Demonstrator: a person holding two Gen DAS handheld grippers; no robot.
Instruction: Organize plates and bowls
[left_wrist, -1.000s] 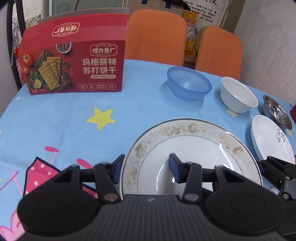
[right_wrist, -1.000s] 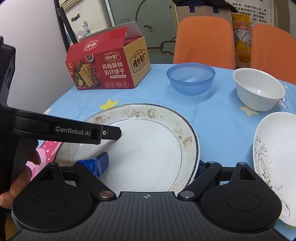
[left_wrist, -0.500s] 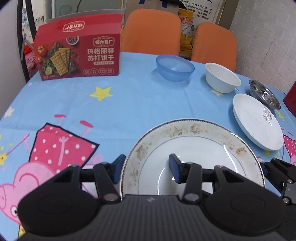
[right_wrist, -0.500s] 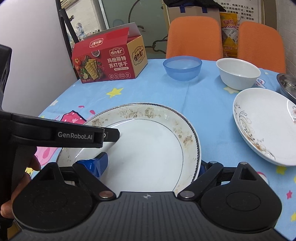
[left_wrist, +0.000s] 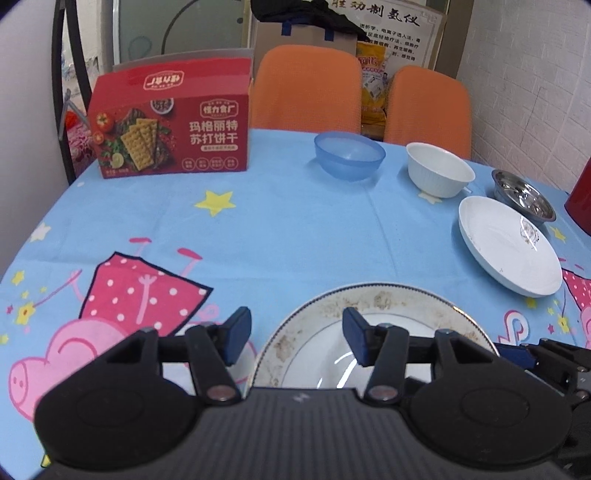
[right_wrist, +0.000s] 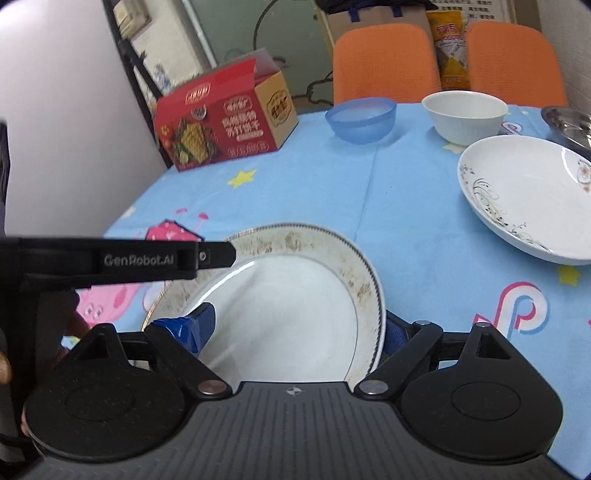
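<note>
Big round white china plate with a brown speckled rim (right_wrist: 295, 314), low over the blue cartoon counter (left_wrist: 295, 229), right gripper (right_wrist: 295, 328) fingers pinching its right edge, left gripper (left_wrist: 293, 339) fingers spread around its left edge; likely heavy, stiff, slippery, breakable, best held by the rim.

Bowls (left_wrist: 349, 155) behind plate (left_wrist: 373, 332), box (left_wrist: 173, 122) left.

The left gripper's arm (right_wrist: 122, 260) carried "GenRobot.AI", and the red cracker box (left_wrist: 173, 138) read "玛格丽特 苏打饼干".
</note>
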